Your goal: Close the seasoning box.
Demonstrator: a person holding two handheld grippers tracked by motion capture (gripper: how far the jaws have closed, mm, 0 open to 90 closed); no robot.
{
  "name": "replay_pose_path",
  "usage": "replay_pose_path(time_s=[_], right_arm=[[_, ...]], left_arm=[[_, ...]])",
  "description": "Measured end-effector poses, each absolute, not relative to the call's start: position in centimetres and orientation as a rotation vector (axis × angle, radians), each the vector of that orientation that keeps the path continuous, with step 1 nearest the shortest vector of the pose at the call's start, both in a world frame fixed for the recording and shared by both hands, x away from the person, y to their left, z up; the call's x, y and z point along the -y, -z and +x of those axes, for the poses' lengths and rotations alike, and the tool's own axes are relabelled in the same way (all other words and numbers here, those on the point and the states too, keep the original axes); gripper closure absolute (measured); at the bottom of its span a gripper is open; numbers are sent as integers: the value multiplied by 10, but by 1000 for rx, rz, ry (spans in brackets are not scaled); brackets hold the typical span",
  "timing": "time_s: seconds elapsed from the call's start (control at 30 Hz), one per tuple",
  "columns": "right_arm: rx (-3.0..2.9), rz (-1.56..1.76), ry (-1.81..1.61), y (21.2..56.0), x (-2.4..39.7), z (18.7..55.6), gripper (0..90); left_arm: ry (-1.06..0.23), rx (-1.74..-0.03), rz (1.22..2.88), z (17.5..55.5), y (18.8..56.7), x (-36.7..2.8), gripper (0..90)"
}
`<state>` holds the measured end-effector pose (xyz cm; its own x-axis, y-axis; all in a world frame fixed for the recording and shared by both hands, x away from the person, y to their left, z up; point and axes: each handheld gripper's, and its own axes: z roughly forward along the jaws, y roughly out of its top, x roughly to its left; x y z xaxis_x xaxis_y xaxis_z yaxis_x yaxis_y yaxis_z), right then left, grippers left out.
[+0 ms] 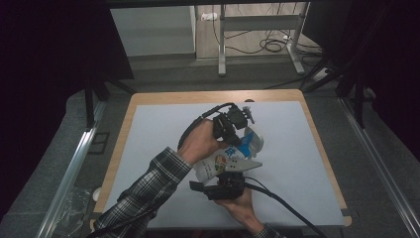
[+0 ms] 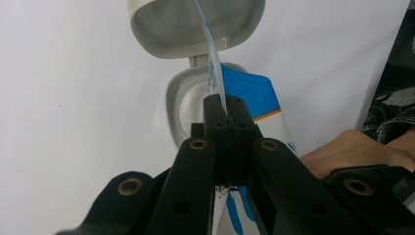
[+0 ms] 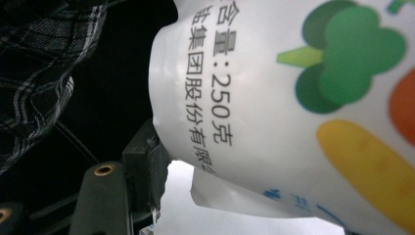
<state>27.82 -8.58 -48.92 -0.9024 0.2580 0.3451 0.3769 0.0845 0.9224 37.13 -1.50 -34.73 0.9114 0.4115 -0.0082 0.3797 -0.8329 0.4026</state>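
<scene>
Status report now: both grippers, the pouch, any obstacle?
Left gripper shut on pouch's top strip. Right gripper holds pouch at its lower end. Cap open. No obstacle on table.

Soft white pouch (image 1: 225,161), centre of the high view, on the pale bench (image 1: 148,144), held between both grippers. Printed with blue panels, an orange stripe, dark Chinese characters and "250", plus vegetable pictures: green broccoli, something yellow, something orange-red. Body creased and slack, lower edge curling up in the right gripper view. Grey flip-top cap (image 2: 195,27) at upper centre of the left gripper view, lid swung fully open on its hinge above the grey spout ring (image 2: 183,105). A thin white-and-blue strip (image 2: 214,73) runs from the lid area down into the closed fingers
</scene>
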Motion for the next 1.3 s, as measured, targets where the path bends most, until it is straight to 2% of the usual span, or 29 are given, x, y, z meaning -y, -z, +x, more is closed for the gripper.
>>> replay_pose_path(time_s=[1.3], right_arm=[[2226, -656, 1969, 487, 85, 282, 370]], left_arm=[[-116, -587, 2677, 374, 347, 15, 900]])
